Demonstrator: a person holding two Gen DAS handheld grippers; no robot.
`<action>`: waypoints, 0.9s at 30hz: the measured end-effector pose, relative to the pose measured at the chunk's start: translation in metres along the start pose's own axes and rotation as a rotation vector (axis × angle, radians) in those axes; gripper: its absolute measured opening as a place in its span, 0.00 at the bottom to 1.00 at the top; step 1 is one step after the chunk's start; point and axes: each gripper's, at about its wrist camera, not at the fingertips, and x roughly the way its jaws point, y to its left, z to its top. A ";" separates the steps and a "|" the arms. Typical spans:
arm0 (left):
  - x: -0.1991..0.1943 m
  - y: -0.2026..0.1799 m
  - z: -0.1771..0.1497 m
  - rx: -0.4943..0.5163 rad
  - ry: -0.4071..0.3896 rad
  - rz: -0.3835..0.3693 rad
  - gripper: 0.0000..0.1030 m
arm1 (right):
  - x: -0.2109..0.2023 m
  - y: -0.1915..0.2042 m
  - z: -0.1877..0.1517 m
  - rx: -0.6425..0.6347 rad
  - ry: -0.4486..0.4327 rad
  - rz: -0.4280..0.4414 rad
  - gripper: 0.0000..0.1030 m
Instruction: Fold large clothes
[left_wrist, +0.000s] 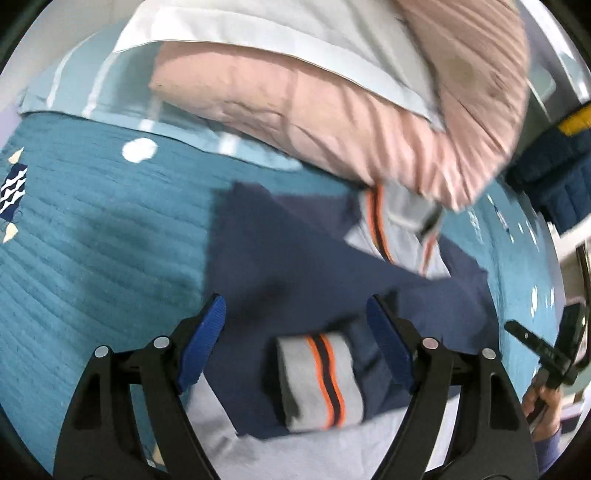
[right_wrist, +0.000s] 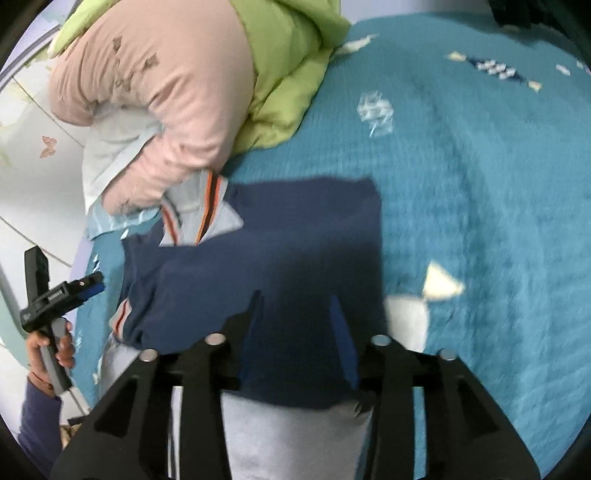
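Note:
A navy and grey garment (left_wrist: 295, 266) with orange-striped cuffs lies partly folded on the teal bedspread (left_wrist: 103, 229). My left gripper (left_wrist: 295, 332) is open just above it, a striped grey cuff (left_wrist: 317, 380) lying between its blue pads. In the right wrist view the same garment (right_wrist: 266, 236) lies ahead. My right gripper (right_wrist: 295, 321) is open low over the navy part, with grey fabric (right_wrist: 291, 435) under its base. The left gripper also shows at the left edge of that view (right_wrist: 88, 286), held in a hand off the bed's edge.
A pink quilt (left_wrist: 369, 110) and a white pillow (left_wrist: 280, 33) are piled at the head of the bed, touching the garment's far end. A green quilt (right_wrist: 288, 74) lies beside them. Teal bedspread (right_wrist: 480, 203) stretches to the right. The other gripper (left_wrist: 543, 350) shows at the right edge.

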 end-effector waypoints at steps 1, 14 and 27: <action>0.003 0.003 0.007 -0.003 0.001 0.022 0.77 | 0.002 -0.004 0.004 0.010 -0.008 -0.007 0.43; 0.078 0.020 0.042 -0.020 0.123 0.113 0.77 | 0.058 -0.054 0.044 0.159 0.052 0.008 0.48; 0.087 0.008 0.052 0.028 0.076 0.136 0.56 | 0.083 -0.037 0.050 0.093 0.019 0.098 0.14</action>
